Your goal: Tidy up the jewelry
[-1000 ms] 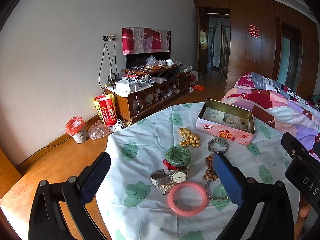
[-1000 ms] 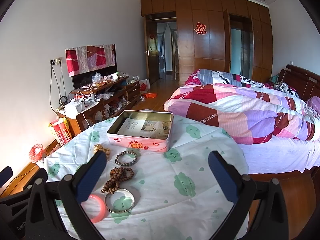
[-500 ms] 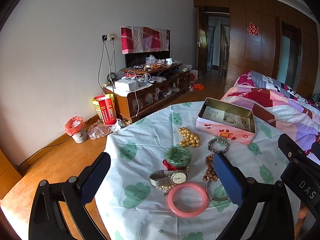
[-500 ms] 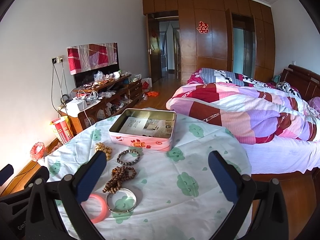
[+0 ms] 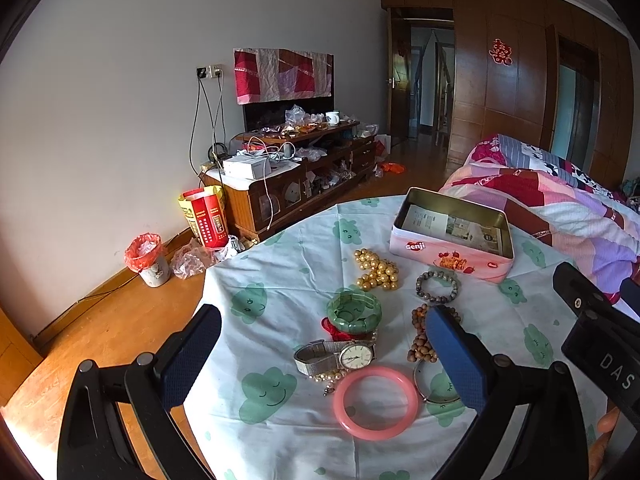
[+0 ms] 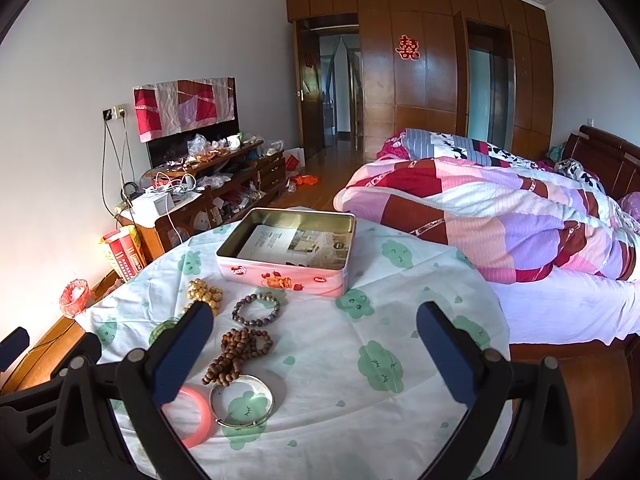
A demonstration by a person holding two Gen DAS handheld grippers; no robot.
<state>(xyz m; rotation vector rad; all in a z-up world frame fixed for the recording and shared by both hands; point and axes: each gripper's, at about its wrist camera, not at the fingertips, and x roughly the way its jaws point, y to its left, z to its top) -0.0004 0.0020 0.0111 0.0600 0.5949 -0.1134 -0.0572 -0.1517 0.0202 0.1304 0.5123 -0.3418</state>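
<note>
Jewelry lies on a round table with a cloud-print cloth (image 5: 280, 280): a pink bangle (image 5: 376, 402), a silver watch (image 5: 340, 356), a green jade bracelet (image 5: 354, 312), gold beads (image 5: 378, 270), a grey bead bracelet (image 5: 437, 287), brown wooden beads (image 6: 236, 354) and a silver bangle (image 6: 244, 400). An open pink tin (image 5: 452, 232) stands at the far side, also in the right wrist view (image 6: 288, 252). My left gripper (image 5: 320, 352) is open and empty above the watch. My right gripper (image 6: 314, 348) is open and empty above the cloth, right of the beads.
A bed with a patchwork quilt (image 6: 500, 216) stands right of the table. A cluttered TV cabinet (image 5: 288, 176), a red bag (image 5: 204, 216) and a small bin (image 5: 148, 260) stand along the left wall. Wooden floor lies left of the table edge.
The right gripper has drifted slightly, so the tin and beads sit a little higher in its view. The left view is nearly unchanged. Both grippers stay open.
</note>
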